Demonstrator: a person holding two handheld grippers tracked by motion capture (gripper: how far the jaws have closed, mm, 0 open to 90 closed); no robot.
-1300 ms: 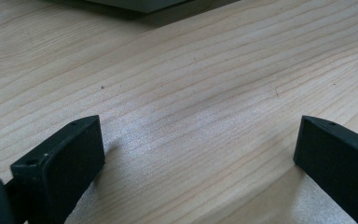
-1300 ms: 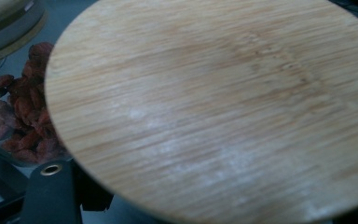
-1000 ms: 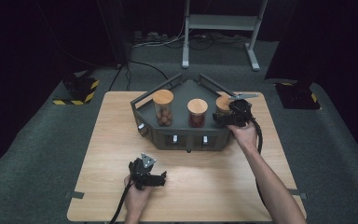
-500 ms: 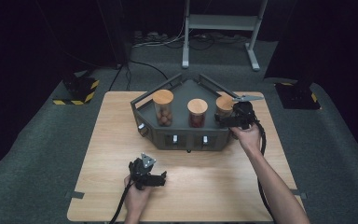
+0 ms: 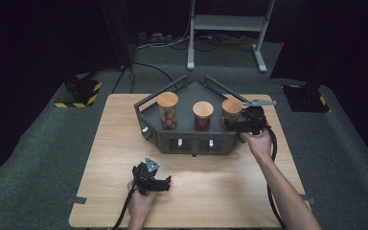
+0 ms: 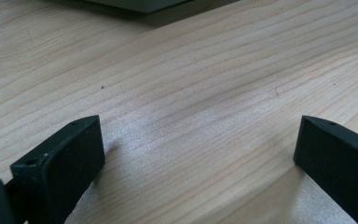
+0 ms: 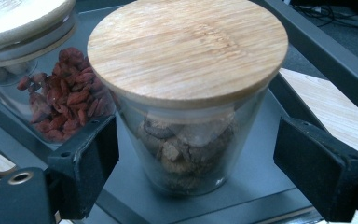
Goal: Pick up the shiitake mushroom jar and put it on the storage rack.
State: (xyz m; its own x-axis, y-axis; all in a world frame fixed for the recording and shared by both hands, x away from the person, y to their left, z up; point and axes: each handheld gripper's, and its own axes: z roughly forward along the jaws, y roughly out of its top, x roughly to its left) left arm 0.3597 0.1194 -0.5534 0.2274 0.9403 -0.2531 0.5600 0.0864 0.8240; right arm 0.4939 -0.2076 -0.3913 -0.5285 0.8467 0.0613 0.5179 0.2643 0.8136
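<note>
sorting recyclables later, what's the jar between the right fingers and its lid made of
Jar: looks like clear glass, smooth and glossy; the brownish chunks inside show through and the wall catches highlights, though clear plastic is possible. Lid: matte, light wood, likely bamboo, by its fine straight grain strips.

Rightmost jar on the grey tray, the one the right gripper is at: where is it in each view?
High view: the rightmost jar stands at the right end of the grey tray, just left of the right gripper.
Left gripper view: not in it; bare wooden table between open jaws.
Right gripper view: the jar is at centre, between the open jaws, pads apart from the glass.
Shared landmark: the red-berry jar beside it.
</note>
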